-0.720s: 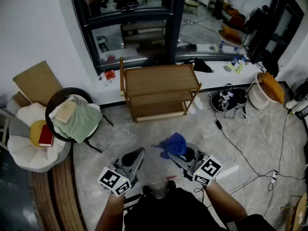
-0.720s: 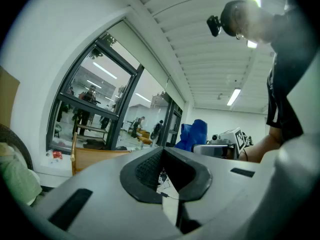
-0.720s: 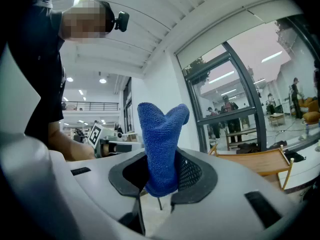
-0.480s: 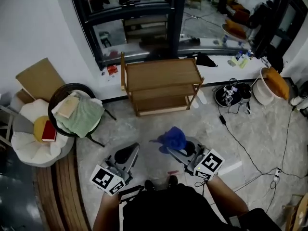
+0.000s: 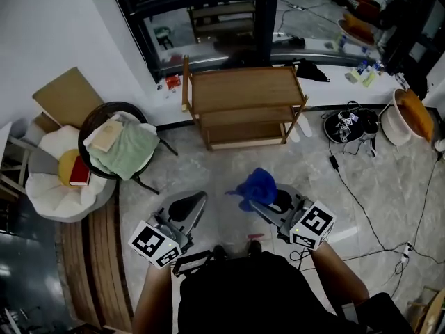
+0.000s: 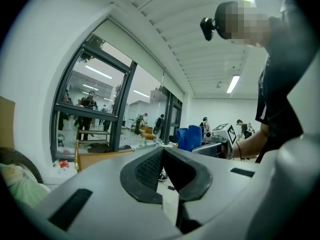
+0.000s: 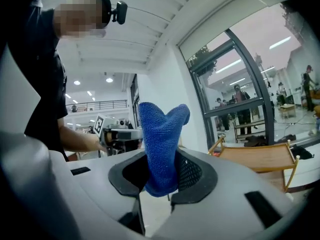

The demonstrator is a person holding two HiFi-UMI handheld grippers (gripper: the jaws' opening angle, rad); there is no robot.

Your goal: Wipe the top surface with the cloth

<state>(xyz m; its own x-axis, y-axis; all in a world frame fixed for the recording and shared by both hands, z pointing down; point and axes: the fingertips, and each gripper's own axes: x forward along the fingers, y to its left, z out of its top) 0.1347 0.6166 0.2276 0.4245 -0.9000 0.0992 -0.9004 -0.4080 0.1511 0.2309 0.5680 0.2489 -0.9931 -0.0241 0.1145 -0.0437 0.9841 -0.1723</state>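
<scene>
- Pinched upright in the right gripper: a crumpled blue knitted cloth, low over grey marble floor.
- Pressed together, nothing between: jaws of the left gripper.
- Well ahead of both, by the window: a brown wooden three-tier shelf.

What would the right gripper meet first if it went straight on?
Probably nothing near: holding the blue cloth, the right gripper points upward, left of the wooden shelf, toward the white wall.

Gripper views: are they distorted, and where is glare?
Left gripper view: strong fisheye bending, dark corners, a mosaic patch. Right gripper view: same bending; blue cloth sharp, window bright. Head view: even light, reflections in the window behind the wooden shelf.
</scene>
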